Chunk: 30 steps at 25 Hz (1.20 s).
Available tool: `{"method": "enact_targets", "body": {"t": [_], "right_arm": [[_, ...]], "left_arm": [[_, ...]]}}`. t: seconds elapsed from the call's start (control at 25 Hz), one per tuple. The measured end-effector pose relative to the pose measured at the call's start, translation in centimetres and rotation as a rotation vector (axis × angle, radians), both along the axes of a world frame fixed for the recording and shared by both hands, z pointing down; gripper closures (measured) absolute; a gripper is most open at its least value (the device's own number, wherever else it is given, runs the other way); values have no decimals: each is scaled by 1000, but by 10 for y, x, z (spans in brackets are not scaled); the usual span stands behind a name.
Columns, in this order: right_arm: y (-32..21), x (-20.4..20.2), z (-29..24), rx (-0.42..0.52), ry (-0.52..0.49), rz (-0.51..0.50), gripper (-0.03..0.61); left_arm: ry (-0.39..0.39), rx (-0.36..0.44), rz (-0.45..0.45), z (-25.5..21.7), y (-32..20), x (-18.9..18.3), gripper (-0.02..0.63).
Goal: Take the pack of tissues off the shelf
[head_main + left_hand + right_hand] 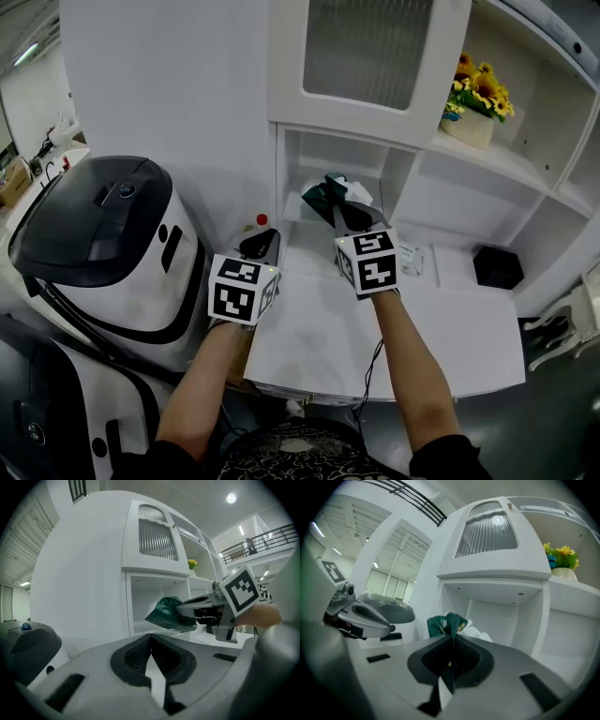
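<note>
Right gripper view: my right tongs (451, 641) clamped tight on the pack of tissues (439, 624), at the shelf (501, 620) mouth; left tongs (150, 638) closed, empty, left of the shelf.

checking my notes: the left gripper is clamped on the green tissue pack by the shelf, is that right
No, the right gripper is clamped on the green tissue pack by the shelf; the right gripper view shows it pinched between those jaws. The left gripper is shut on nothing.
</note>
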State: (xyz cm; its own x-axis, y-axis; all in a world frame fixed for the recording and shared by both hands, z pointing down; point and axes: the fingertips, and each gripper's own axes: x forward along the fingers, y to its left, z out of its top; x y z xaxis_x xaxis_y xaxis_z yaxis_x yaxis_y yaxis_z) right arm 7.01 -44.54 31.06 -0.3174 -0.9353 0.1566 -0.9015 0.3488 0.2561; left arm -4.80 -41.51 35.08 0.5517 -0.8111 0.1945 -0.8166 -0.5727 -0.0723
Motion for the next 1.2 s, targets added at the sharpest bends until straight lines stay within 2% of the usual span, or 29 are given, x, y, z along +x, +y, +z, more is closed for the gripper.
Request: {"method": "enact_targets", "body": {"t": [1.2], "right_arm": [[144, 32, 8, 24, -92, 89, 569]], "left_arm": [[5, 18, 54, -3, 98, 14, 606]]}}
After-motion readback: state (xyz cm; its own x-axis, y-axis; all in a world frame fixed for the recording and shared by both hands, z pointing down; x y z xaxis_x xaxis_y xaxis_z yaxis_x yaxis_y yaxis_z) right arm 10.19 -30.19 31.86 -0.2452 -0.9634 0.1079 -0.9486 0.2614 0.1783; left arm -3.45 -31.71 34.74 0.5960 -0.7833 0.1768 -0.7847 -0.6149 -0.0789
